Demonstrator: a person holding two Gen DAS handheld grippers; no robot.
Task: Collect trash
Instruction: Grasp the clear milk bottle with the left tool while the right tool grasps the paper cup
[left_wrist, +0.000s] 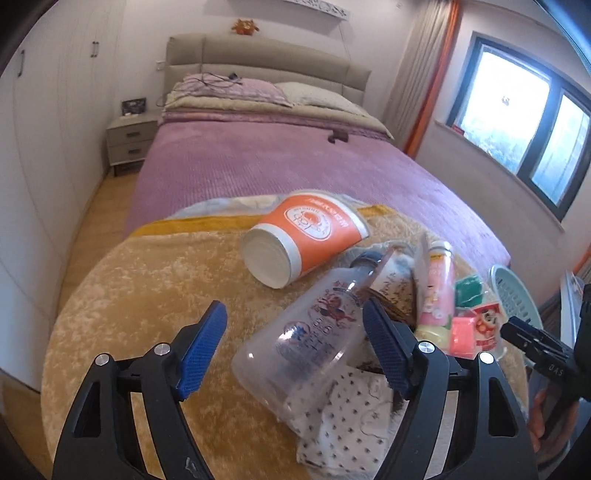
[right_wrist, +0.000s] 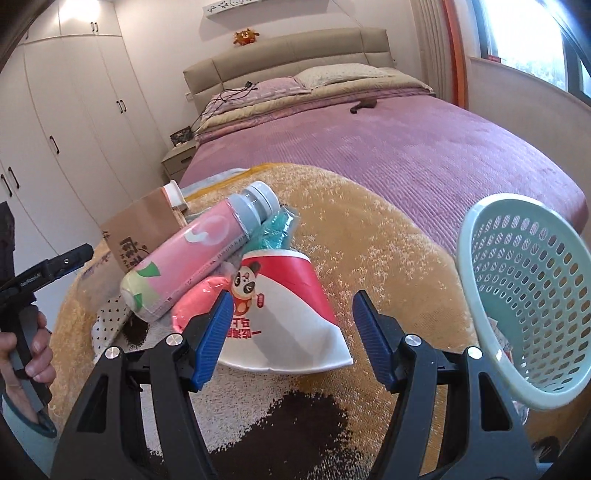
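Trash lies in a heap on a yellow plush blanket (left_wrist: 147, 295) at the foot of a bed. My left gripper (left_wrist: 293, 310) is open around a clear plastic bottle (left_wrist: 306, 339) that lies on its side; the left pad stands apart from it. An orange paper cup (left_wrist: 306, 236) lies beyond. My right gripper (right_wrist: 291, 302) is open around a crushed red-and-white panda cup (right_wrist: 291, 295), its right pad clear of the cup. A pink bottle (right_wrist: 192, 254), a brown paper bag (right_wrist: 144, 229), a green packet (right_wrist: 275, 229) and a pink lump (right_wrist: 195, 302) lie just behind.
A pale green mesh basket (right_wrist: 517, 295) stands tilted at the right, close to my right gripper. A dotted white wrapper (left_wrist: 343, 417) lies under the clear bottle. The purple bed (left_wrist: 295, 158) stretches behind, with a nightstand (left_wrist: 129, 144), wardrobes (right_wrist: 55, 110) on the left and a window (left_wrist: 517, 118) on the right.
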